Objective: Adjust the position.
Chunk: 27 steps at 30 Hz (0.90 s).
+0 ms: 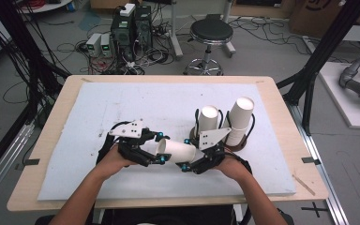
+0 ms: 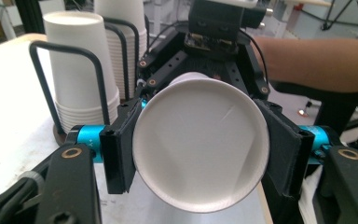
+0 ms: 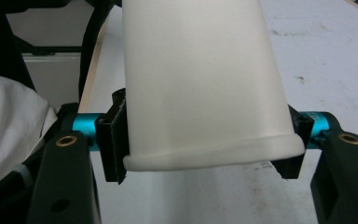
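the white cup runs off the top edge in the right gripper view, so its far end is cut away. in the left gripper view, the cup stacks are partly hidden behind the wire rack.

Counter: pale wood top, covered by a white board short of its edges. Floor: grey, strewn with loose black cables. Beyond the counter's far edge: a black round stool on a chrome base, and near the far left corner two dark computer towers with small white boxes beside them. Black frame posts stand off the right edge. Lighting even.
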Each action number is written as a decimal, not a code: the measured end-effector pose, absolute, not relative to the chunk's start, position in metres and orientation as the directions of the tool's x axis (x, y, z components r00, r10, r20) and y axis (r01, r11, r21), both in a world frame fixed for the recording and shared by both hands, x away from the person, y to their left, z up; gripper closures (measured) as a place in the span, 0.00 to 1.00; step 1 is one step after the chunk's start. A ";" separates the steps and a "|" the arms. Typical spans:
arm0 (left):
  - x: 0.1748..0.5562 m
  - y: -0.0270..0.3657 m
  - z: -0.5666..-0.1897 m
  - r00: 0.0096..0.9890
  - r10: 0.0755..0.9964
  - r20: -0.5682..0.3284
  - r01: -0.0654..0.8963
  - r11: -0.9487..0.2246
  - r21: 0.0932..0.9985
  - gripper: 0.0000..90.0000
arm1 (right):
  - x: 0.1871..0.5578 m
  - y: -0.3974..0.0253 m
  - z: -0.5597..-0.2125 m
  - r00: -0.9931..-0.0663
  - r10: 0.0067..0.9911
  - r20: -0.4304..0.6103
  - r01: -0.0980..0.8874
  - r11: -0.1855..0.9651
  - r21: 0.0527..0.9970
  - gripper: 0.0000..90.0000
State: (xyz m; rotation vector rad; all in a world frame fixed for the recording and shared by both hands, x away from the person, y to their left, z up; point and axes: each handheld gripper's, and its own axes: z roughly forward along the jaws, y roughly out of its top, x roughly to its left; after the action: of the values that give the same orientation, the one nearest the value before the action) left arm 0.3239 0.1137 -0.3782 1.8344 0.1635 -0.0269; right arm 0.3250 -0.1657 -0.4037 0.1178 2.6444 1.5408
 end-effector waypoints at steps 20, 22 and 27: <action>0.327 0.118 -0.383 0.988 0.084 -0.129 0.143 -0.189 0.972 0.40 | 0.325 -0.172 -0.399 -0.993 0.117 0.034 0.076 0.376 0.923 0.31; 0.326 0.117 -0.383 0.987 0.098 -0.128 0.146 -0.214 0.966 0.38 | 0.325 -0.173 -0.399 -0.993 0.116 0.028 0.071 0.383 0.921 0.32; 0.325 0.117 -0.380 0.984 0.130 -0.119 0.148 -0.240 0.959 0.31 | 0.325 -0.174 -0.400 -0.993 0.118 0.019 0.066 0.407 0.911 0.34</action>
State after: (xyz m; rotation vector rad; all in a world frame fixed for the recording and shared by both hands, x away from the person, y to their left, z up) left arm 0.3248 0.1170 -0.3795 1.8180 0.2038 -0.0172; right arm 0.3254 -0.1743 -0.3996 0.1694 2.5942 1.6773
